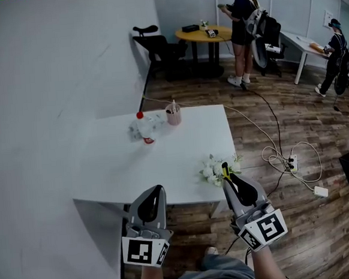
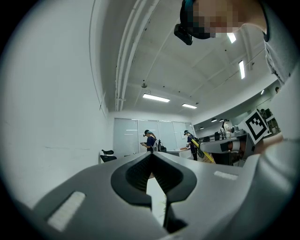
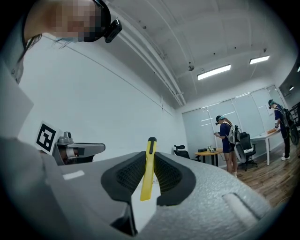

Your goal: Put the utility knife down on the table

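Right gripper point(image 1: 227, 180) clamps the knife point(image 3: 148, 173) upright by the table point(image 1: 164, 161) near edge; left gripper point(image 1: 159, 189) closed on nothing. Likely carrying; next, lower flat and release.

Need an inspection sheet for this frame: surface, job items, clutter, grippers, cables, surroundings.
Surface: white table, on a wood floor.
Job's things: yellow utility knife, held in the air, not yet on the table.
Clutter: clear bottle, pink cup, white flowers at the table's right edge.
Grippers: right gripper shut on the utility knife; left gripper shut, nothing in it.
Cables: white cable looped on the floor by a power strip.
Surroundings: two people standing, round yellow table, office chair.
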